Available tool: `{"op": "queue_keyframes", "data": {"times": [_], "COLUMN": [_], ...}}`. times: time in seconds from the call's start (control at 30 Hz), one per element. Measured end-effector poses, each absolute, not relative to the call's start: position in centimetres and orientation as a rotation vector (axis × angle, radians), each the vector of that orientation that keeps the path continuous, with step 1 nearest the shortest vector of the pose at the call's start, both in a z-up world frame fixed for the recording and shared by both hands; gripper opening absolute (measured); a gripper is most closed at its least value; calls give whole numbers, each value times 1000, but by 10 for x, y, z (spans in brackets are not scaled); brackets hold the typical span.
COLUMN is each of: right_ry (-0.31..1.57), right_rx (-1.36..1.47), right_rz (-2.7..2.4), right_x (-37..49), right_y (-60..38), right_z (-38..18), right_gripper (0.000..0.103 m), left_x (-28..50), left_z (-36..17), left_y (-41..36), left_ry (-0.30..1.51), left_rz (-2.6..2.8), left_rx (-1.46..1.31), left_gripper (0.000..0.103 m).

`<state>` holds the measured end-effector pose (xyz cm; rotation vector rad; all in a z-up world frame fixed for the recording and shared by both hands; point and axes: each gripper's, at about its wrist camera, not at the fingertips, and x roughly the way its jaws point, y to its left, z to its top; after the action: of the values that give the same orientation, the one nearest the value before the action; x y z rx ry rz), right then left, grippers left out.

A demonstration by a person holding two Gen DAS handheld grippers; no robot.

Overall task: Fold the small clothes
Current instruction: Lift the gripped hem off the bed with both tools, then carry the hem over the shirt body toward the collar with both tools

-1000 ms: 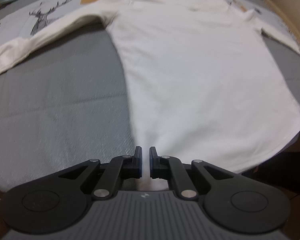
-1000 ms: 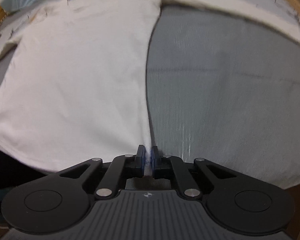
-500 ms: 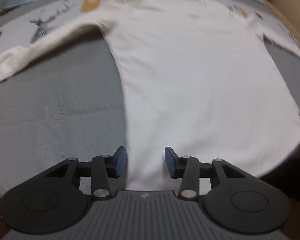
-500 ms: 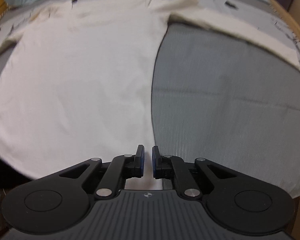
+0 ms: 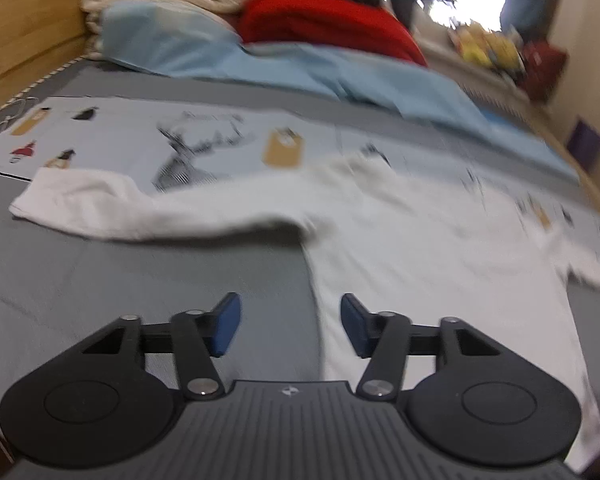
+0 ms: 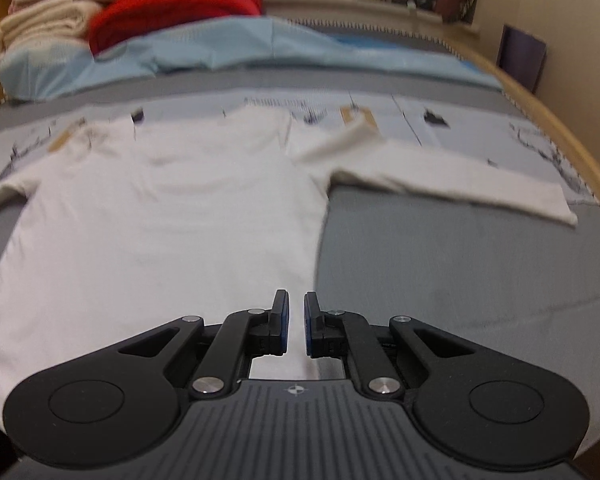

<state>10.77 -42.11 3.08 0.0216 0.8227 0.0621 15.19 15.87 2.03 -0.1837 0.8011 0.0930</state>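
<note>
White shirt (image 6: 172, 216) lies flat; left tongs (image 5: 290, 330) gape wide, right tongs (image 6: 296, 324) slightly parted, both empty

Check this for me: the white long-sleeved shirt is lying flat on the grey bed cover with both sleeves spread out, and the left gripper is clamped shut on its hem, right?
Not quite. The left gripper is open, its blue pads wide apart and holding nothing, as the left wrist view shows. The rest holds: the white long-sleeved shirt lies flat on the grey bed cover with both sleeves spread out.
</note>
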Motion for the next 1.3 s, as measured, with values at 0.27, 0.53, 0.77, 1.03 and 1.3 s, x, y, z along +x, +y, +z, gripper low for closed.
{"op": "queue_keyframes", "data": {"times": [0.27, 0.53, 0.77, 1.03, 1.3], "right_ry": [741, 745, 735, 739, 676], "right_rx": [38, 20, -98, -7, 44], "right_rz": [108, 192, 241, 252, 306], "right_x": [122, 142, 150, 206, 269], "right_y": [-384, -350, -334, -316, -273], "right_z": [40, 32, 35, 56, 63], "right_gripper": [8, 7, 7, 7, 7], "left_x": [214, 233, 236, 263, 250], "left_z": [1, -42, -66, -45, 95], "left_y": [280, 435, 491, 456, 297], "left_ry": [719, 722, 741, 723, 479], "left_rz": [351, 666, 712, 677, 397], "left_rx": [-286, -473, -535, -276, -374], "left_gripper": [32, 37, 38, 4, 3]}}
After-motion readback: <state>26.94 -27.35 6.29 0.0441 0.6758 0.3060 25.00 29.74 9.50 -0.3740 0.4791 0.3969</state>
